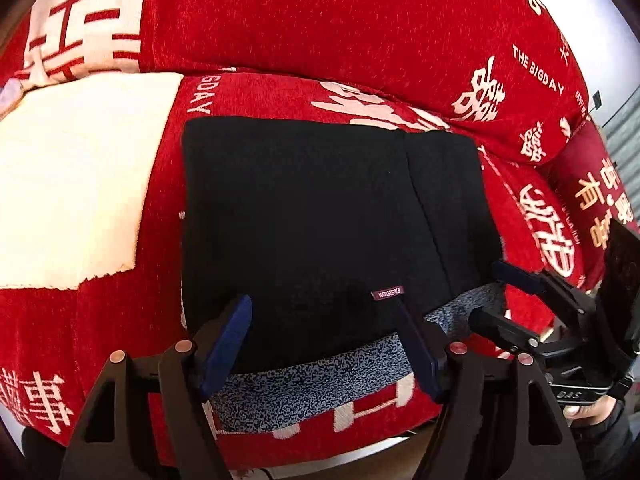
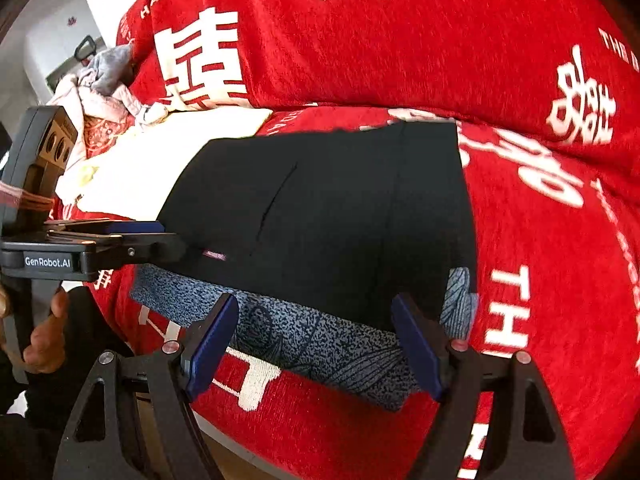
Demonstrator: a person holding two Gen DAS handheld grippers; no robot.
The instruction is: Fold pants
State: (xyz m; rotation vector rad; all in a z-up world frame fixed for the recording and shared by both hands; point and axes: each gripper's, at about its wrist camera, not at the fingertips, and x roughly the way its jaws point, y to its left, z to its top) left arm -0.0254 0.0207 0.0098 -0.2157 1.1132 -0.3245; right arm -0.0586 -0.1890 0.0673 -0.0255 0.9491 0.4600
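The black pants point(image 1: 320, 208) lie folded into a flat rectangle on the red sofa seat point(image 1: 120, 320). A blue-and-white speckled band point(image 1: 312, 384) shows along their near edge, and a small "FASHION" label point(image 1: 387, 293) sits just above it. My left gripper point(image 1: 320, 304) is open, its blue pads standing over the near edge with nothing pinched. In the right wrist view the pants point(image 2: 340, 208) fill the middle. My right gripper point(image 2: 316, 302) is open above the speckled band point(image 2: 320, 340), apart from the cloth. Each gripper shows in the other's view, the right gripper point(image 1: 496, 296) and the left gripper point(image 2: 168, 236).
A red back cushion point(image 1: 320, 20) with white characters rises behind the pants. A cream cloth point(image 1: 72, 184) lies left of them, and a heap of pale clothes point(image 2: 104, 92) sits further left. The seat's front edge point(image 2: 240, 440) runs below the grippers. A hand point(image 2: 48, 336) holds the left gripper.
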